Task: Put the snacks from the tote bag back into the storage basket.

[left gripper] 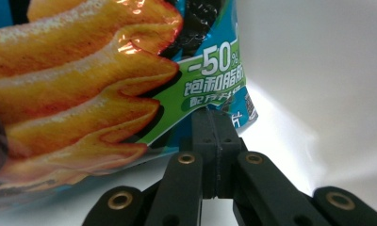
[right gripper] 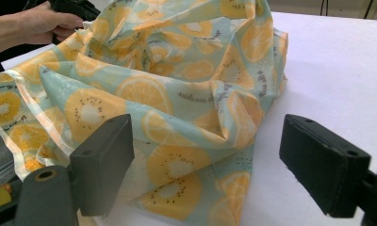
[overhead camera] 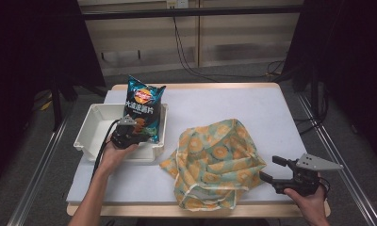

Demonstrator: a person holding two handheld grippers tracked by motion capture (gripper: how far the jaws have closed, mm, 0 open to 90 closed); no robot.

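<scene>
A blue bag of crisps (overhead camera: 142, 101) stands upright in a white plastic bin (overhead camera: 90, 129) at the table's left. My left gripper (overhead camera: 140, 128) is shut on the bag's lower edge. In the left gripper view the jaws (left gripper: 216, 127) meet and pinch the hem of the bag (left gripper: 106, 70). A crumpled cloth bag with an orange-slice print (overhead camera: 215, 160) lies at the front middle of the table. My right gripper (overhead camera: 269, 168) is open at its right side, near the front edge. In the right gripper view its jaws (right gripper: 205, 150) stand wide apart before the cloth (right gripper: 177, 84) without touching it.
The white tabletop (overhead camera: 271, 108) stretches bare behind and to the right of the cloth. Metal rails run along both sides of the table, and cables lie on the floor behind it. The hand holding the left gripper (right gripper: 40, 23) appears beyond the cloth.
</scene>
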